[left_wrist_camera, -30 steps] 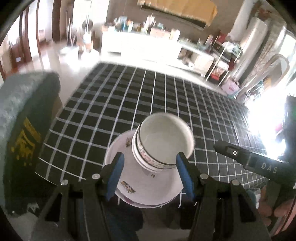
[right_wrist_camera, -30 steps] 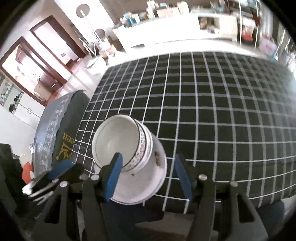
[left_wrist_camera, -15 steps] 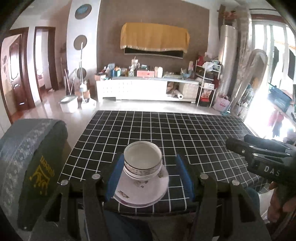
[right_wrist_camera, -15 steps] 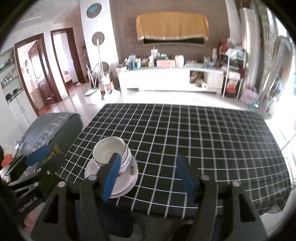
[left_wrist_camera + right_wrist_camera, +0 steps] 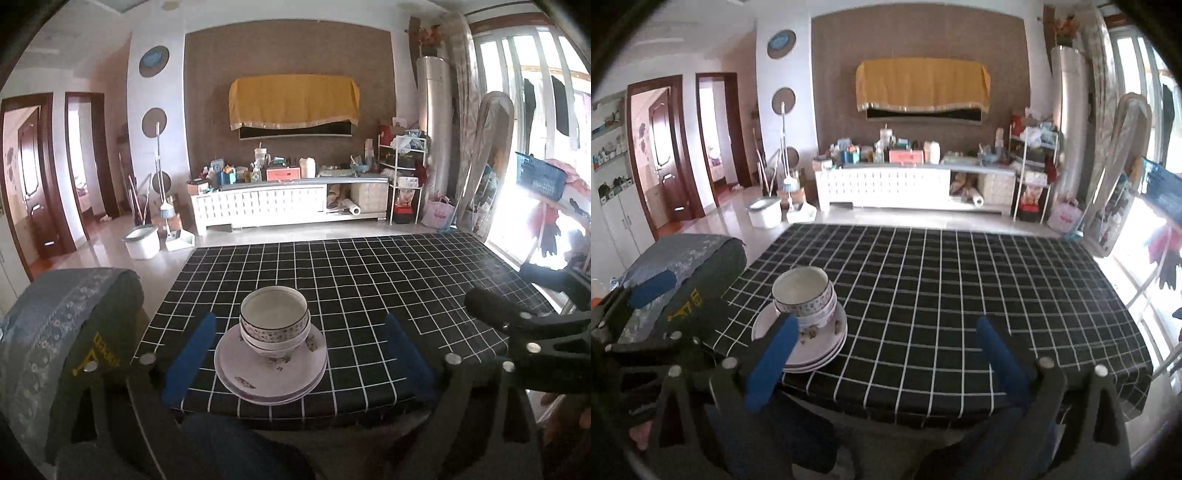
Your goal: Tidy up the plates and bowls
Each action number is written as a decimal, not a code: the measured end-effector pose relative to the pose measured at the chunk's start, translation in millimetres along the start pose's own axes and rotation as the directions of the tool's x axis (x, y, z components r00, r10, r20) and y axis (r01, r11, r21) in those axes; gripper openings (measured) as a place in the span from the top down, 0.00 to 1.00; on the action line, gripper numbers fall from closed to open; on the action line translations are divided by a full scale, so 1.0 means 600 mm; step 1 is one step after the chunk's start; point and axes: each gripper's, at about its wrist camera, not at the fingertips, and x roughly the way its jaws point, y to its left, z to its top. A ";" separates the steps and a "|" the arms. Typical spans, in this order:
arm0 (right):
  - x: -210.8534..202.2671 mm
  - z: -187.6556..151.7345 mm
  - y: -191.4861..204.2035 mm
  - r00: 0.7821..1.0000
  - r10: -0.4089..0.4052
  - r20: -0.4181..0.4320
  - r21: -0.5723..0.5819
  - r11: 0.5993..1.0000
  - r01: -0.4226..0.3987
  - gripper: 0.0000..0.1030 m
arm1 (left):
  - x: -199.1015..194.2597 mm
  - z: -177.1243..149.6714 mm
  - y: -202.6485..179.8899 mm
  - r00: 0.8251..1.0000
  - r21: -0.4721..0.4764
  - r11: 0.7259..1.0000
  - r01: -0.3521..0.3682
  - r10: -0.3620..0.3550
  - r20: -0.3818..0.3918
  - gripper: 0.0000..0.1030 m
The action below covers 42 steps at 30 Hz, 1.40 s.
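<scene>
A stack of white patterned bowls (image 5: pixel 274 320) sits on a stack of white floral plates (image 5: pixel 271 373) near the front left corner of the black checked table (image 5: pixel 369 295). My left gripper (image 5: pixel 295 354) is open and empty, held back from the table edge with the stack between its blue pads. My right gripper (image 5: pixel 882 354) is open and empty, to the right of the stack; there the bowls (image 5: pixel 805 295) and plates (image 5: pixel 812 347) lie by its left pad.
A chair with a grey patterned cover (image 5: pixel 62 339) stands at the table's left side. The right gripper's black body (image 5: pixel 535 332) shows at the right of the left wrist view. A white cabinet (image 5: pixel 273 206) with clutter stands at the far wall.
Both grippers have pulled back and up from the stack and tilted level, so the room is in view. The bowls and plates have stayed in place.
</scene>
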 end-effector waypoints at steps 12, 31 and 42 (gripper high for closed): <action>-0.008 -0.018 0.003 1.000 0.007 0.024 -0.012 1.000 -0.007 0.00 | -0.016 -0.009 0.001 0.999 -0.014 0.999 -0.036 0.036 0.008 0.01; -0.012 -0.032 -0.002 1.000 0.017 0.011 -0.001 1.000 -0.017 0.00 | -0.021 -0.015 -0.007 1.000 -0.015 0.999 -0.029 0.029 -0.005 0.01; -0.013 -0.033 0.003 1.000 0.030 0.007 -0.005 1.000 -0.030 0.00 | -0.022 -0.015 -0.008 0.999 -0.017 0.999 -0.031 0.031 -0.011 0.01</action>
